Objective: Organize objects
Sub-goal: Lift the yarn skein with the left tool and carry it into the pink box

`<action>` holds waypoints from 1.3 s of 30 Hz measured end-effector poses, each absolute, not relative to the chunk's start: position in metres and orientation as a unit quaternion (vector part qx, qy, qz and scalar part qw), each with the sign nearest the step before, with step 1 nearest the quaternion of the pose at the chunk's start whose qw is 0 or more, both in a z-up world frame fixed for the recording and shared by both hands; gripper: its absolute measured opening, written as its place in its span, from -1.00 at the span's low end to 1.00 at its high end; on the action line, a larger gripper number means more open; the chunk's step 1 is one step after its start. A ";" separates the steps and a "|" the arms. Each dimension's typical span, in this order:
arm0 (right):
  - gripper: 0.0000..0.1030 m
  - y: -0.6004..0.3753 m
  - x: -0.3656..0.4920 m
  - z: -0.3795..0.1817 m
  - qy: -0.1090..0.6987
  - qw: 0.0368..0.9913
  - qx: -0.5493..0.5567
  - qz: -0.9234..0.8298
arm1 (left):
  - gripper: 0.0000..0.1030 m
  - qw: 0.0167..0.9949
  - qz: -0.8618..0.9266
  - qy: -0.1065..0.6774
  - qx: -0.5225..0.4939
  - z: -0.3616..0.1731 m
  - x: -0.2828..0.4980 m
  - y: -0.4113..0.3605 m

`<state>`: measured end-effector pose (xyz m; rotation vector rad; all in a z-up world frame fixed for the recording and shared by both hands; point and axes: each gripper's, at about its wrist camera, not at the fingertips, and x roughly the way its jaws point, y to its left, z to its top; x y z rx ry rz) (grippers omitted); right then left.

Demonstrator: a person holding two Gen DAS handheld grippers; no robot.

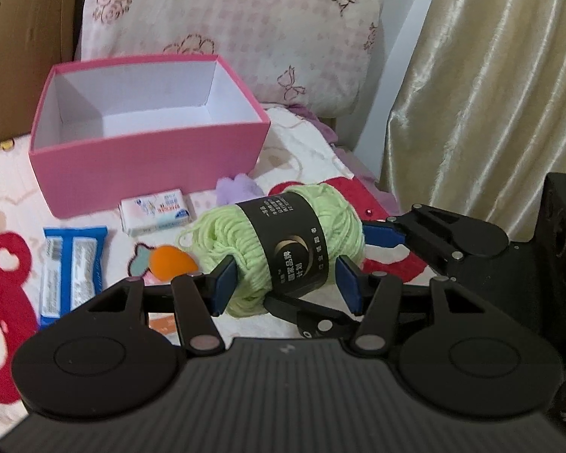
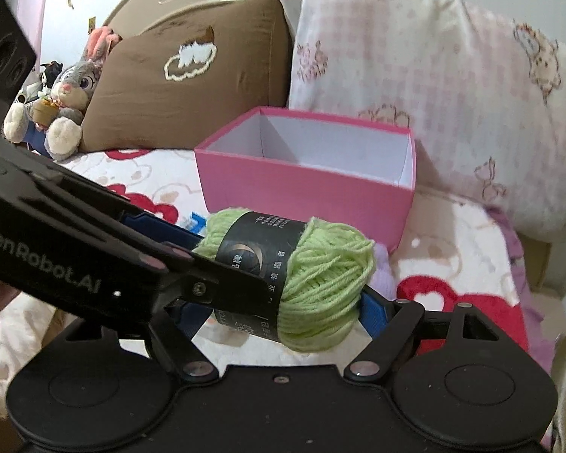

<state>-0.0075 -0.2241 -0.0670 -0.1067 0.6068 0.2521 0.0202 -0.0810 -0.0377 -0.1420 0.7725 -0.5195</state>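
A light green yarn ball (image 1: pixel 283 245) with a black paper band hangs above the bed; it also shows in the right wrist view (image 2: pixel 313 283). My left gripper (image 1: pixel 286 283) is shut on it, blue pads pressing both sides. My right gripper (image 2: pixel 283 298) is also shut on the yarn from the other side; its finger (image 1: pixel 385 236) shows at the yarn's right end in the left wrist view. An open pink box (image 1: pixel 147 136) with a white inside stands behind, and it shows in the right wrist view (image 2: pixel 309 185) too.
On the patterned blanket lie a white soap packet (image 1: pixel 156 211), a blue-and-white snack packet (image 1: pixel 71 264), an orange felt piece (image 1: pixel 171 262) and a purple fluffy item (image 1: pixel 237 188). Pillows (image 2: pixel 415 75), a brown cushion (image 2: pixel 185 75) and a plush rabbit (image 2: pixel 68 102) stand behind; a curtain (image 1: pixel 490 94) hangs right.
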 end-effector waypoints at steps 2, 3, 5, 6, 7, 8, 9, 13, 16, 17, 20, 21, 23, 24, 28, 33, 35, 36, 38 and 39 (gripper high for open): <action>0.60 -0.218 -0.007 -0.058 0.291 0.947 -0.059 0.123 | 0.05 0.890 -0.249 0.376 -0.060 -0.027 0.022 -0.078; 0.60 -0.216 -0.007 -0.054 0.287 0.948 -0.062 0.123 | 0.05 0.891 -0.249 0.375 -0.054 -0.021 0.022 -0.077; 0.60 -0.211 -0.007 -0.043 0.275 0.951 -0.071 0.120 | 0.05 0.894 -0.250 0.369 -0.044 -0.009 0.022 -0.075; 0.60 -0.210 -0.005 -0.038 0.272 0.952 -0.075 0.119 | 0.05 0.894 -0.250 0.368 -0.042 -0.004 0.024 -0.073; 0.59 -0.208 -0.004 -0.033 0.273 0.952 -0.074 0.115 | 0.05 0.894 -0.249 0.370 -0.043 0.003 0.025 -0.071; 0.58 -0.207 -0.002 -0.027 0.271 0.953 -0.073 0.115 | 0.05 0.894 -0.249 0.371 -0.044 0.008 0.027 -0.069; 0.58 -0.206 0.000 -0.022 0.270 0.953 -0.072 0.115 | 0.05 0.894 -0.248 0.371 -0.044 0.014 0.029 -0.067; 0.54 -0.206 0.014 0.002 0.262 0.955 -0.070 0.122 | 0.05 0.895 -0.248 0.371 -0.024 0.045 0.042 -0.062; 0.52 -0.209 0.033 0.020 0.253 0.957 -0.059 0.132 | 0.05 0.897 -0.242 0.369 0.009 0.068 0.057 -0.061; 0.52 -0.208 0.040 0.025 0.250 0.957 -0.058 0.134 | 0.05 0.899 -0.240 0.366 0.017 0.074 0.063 -0.060; 0.52 -0.205 0.060 0.033 0.240 0.959 -0.066 0.135 | 0.06 0.900 -0.233 0.368 0.014 0.082 0.085 -0.053; 0.52 -0.205 0.067 0.035 0.240 0.959 -0.069 0.134 | 0.06 0.900 -0.234 0.367 0.007 0.082 0.092 -0.049; 0.51 -0.206 0.083 0.034 0.240 0.958 -0.075 0.135 | 0.05 0.901 -0.233 0.366 -0.009 0.077 0.110 -0.043; 0.51 -0.208 0.093 0.032 0.243 0.957 -0.076 0.137 | 0.05 0.901 -0.231 0.368 -0.019 0.073 0.120 -0.040; 0.51 -0.217 0.130 0.019 0.266 0.952 -0.064 0.140 | 0.05 0.897 -0.226 0.377 -0.055 0.054 0.158 -0.031; 0.51 -0.232 0.177 0.003 0.296 0.941 -0.062 0.150 | 0.05 0.885 -0.228 0.394 -0.101 0.033 0.207 -0.022; 0.51 -0.237 0.195 -0.002 0.306 0.937 -0.065 0.154 | 0.05 0.877 -0.229 0.405 -0.120 0.024 0.225 -0.019; 0.51 -0.240 0.203 -0.005 0.311 0.935 -0.063 0.156 | 0.05 0.874 -0.229 0.410 -0.124 0.020 0.235 -0.019; 0.47 -0.246 0.219 -0.013 0.324 0.931 -0.054 0.159 | 0.05 0.871 -0.224 0.417 -0.131 0.011 0.252 -0.019; 0.46 -0.249 0.227 -0.018 0.331 0.929 -0.049 0.158 | 0.05 0.871 -0.222 0.418 -0.130 0.006 0.261 -0.019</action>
